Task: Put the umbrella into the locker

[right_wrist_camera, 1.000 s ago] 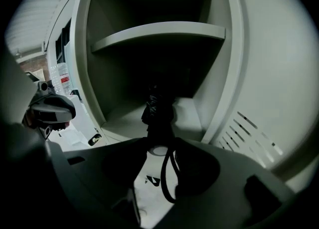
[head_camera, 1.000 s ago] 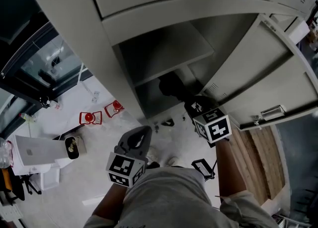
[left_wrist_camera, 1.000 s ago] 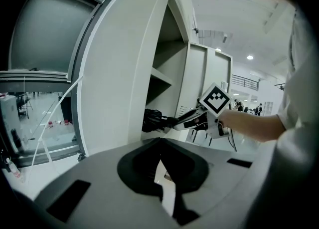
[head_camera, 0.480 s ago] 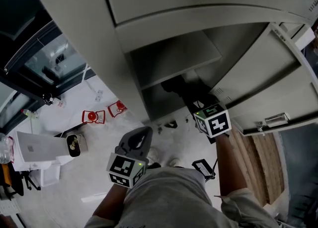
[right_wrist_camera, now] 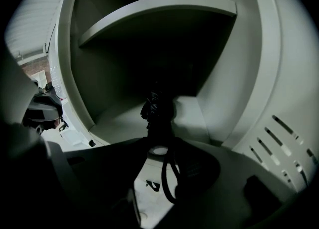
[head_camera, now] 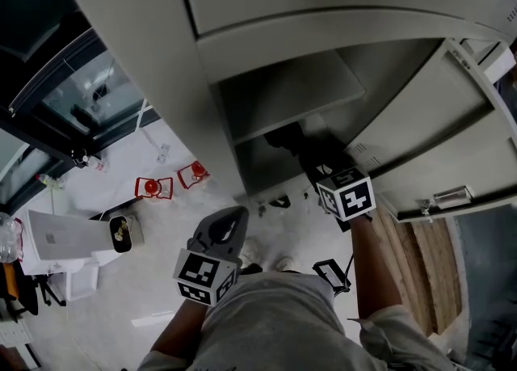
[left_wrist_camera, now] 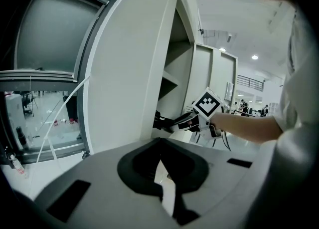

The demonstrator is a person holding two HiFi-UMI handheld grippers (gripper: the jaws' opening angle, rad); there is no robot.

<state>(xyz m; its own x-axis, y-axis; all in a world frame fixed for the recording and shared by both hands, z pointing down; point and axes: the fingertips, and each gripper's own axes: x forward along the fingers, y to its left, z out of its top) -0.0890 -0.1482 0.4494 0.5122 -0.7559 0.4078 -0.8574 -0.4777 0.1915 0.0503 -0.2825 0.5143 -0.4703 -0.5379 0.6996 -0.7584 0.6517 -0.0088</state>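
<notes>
The right tongs (head_camera: 317, 166) were clamped on the near end of the umbrella (head_camera: 289, 138), a black folded one, with its strap (right_wrist_camera: 169, 183) hanging in a loop just behind the grip. From the tongs the umbrella ran straight ahead and somewhat downward, so its long axis lay along the tongs' own line and pointed into the locker (head_camera: 153, 62). Its far end was inside the lower compartment, under the shelf (head_camera: 291, 90), over the compartment's floor; whether it touched that floor could not be told. The door (head_camera: 436, 127) stood wide open on the right, clear of the path. The left tongs (head_camera: 221, 229) were together with nothing in them, held back near the person's waist and to the left of the locker's side wall, well apart from the umbrella. The right hand was therefore the nearer one by far, and it alone carried the load. Judged from this, the insertion was partly done: the next move looked like a push farther along the umbrella's axis, deeper under the shelf, then a lowering until it lay on the compartment floor before the grip was let go. The shelf edge above and the right wall beside it seemed the only things the umbrella might catch on.
</notes>
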